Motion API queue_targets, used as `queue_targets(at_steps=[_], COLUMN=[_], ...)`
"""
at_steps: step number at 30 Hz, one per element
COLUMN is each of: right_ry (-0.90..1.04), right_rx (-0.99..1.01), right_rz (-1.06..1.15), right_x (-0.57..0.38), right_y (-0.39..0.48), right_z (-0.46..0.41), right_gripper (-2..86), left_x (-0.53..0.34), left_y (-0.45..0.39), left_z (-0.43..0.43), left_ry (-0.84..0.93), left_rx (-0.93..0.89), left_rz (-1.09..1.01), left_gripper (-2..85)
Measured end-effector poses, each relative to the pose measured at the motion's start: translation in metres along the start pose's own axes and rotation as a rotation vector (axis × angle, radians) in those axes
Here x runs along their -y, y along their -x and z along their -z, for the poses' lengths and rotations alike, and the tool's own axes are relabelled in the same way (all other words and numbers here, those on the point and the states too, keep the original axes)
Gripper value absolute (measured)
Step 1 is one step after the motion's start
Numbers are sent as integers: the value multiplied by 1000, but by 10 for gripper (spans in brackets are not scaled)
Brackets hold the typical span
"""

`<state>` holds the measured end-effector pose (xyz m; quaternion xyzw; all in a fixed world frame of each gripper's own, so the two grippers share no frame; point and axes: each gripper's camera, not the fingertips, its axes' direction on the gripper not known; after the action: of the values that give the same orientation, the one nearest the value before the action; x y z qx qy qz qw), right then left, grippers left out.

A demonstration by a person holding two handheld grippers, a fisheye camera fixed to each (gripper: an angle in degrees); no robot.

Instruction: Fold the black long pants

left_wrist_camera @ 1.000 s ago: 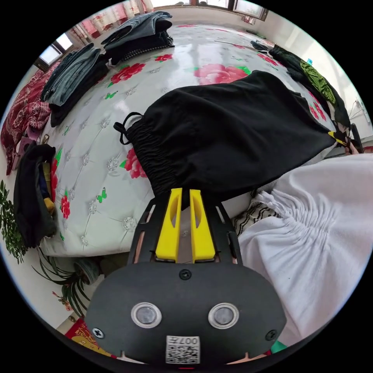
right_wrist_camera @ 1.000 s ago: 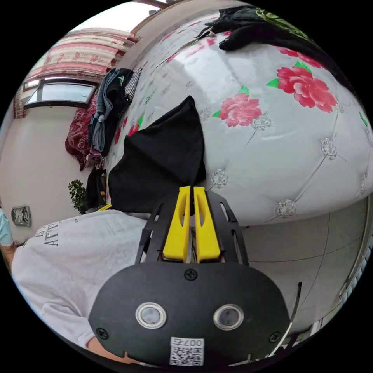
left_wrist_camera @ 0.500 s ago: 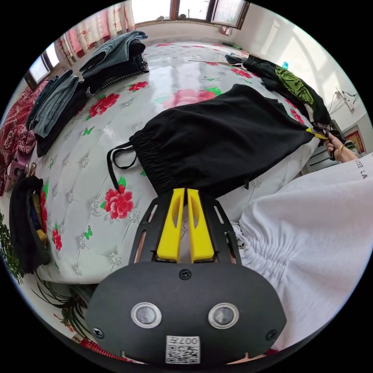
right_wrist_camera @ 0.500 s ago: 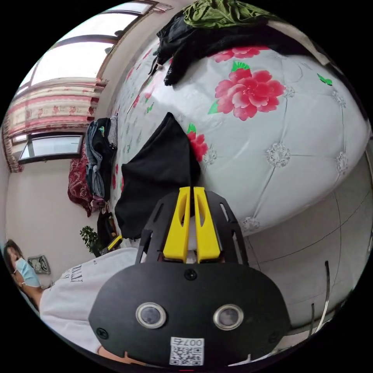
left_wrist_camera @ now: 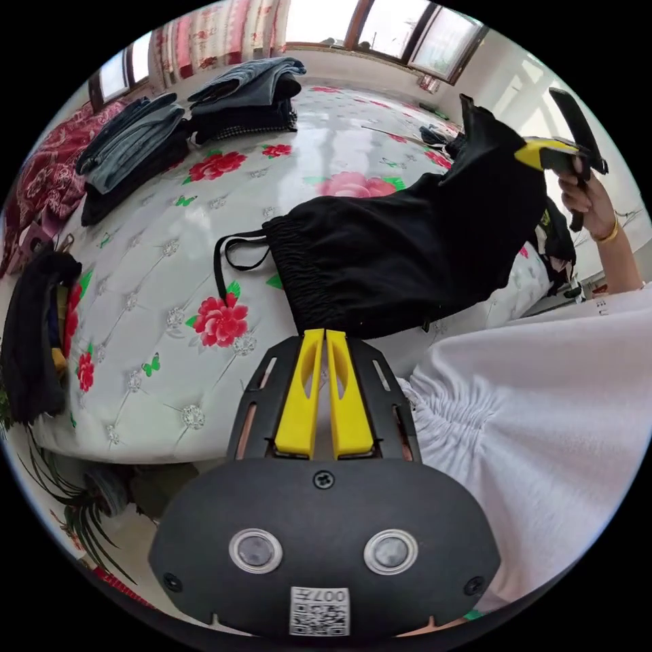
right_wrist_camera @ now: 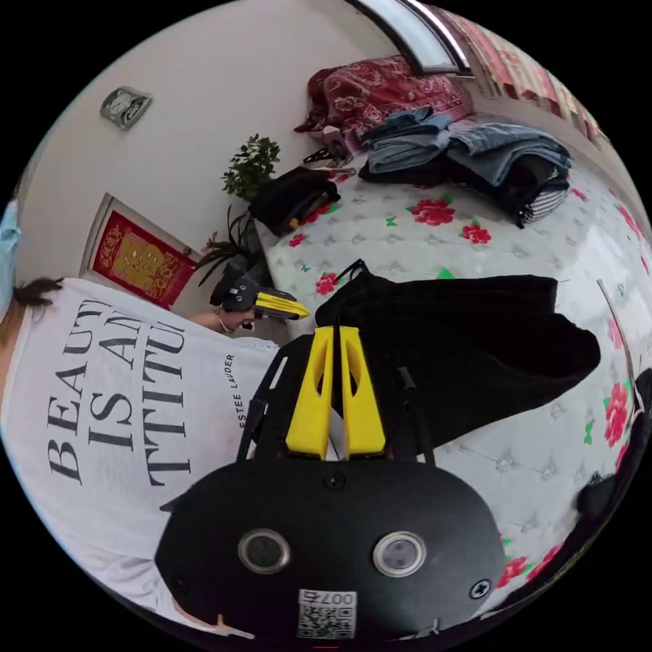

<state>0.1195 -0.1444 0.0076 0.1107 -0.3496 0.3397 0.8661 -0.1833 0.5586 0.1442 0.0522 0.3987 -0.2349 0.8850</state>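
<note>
Nearest in the left gripper view, the left gripper (left_wrist_camera: 324,334) has its yellow fingers (left_wrist_camera: 299,394) clenched on the gathered waistband corner of the black long pants (left_wrist_camera: 407,238), right at the near edge of the bed. The pants, already doubled over, lie across the white quilted bed cover printed with red flowers (left_wrist_camera: 170,272), their black drawstring (left_wrist_camera: 227,255) looping loose on it. Farther along, the right gripper (left_wrist_camera: 540,153), seen held in a hand (left_wrist_camera: 587,200), lifts the leg end high off the bed; in the right gripper view its fingers (right_wrist_camera: 360,401) are closed and seem to pinch dark cloth. Beyond lie stacks of folded jeans and dark clothes (left_wrist_camera: 204,115).

The risk, as I judge it: the raised end could slip from a thin pinch, or the layers could skew and drag the waistband off the edge if it travels unevenly.
</note>
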Motion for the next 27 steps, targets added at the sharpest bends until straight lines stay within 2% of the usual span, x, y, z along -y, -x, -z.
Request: queue_targets(at_steps=[3,6,8,10,13,16,18,22,27], right_ry=[144,245,307,281,102,-63,-159,-240,-297], right_rx=[50,149,213,262,230,163,146,219,484], right_rz=[122,134,107,62,-43,-271,-501,-777,-863], right_x=[38,41,32,17,-28,-112,-201,-317,-373], right_y=[31,30,19,2,-42,-109,-165,-221,-260], right_z=[-124,-233,-270,-268,-208,-143,-112,-109,-166], right_gripper=[6,22,32,42,59,78,90,96,69], left_x=[-6,-13,-17,-17,-9,14,32,82,130], left_y=[34,62,83,100,129,156,169,181,196], left_z=[25,47,63,74,89,98,102,92,95], left_ry=[-27,-42,-38,-40,-58,-76,-82,32,93], left_rx=[-59,-119,-155,-200,-323,-462,-520,-606,-598], left_rz=[105,177,211,230,248,249,236,178,158], left_gripper=[0,25,52,67,95,134,160,197,133])
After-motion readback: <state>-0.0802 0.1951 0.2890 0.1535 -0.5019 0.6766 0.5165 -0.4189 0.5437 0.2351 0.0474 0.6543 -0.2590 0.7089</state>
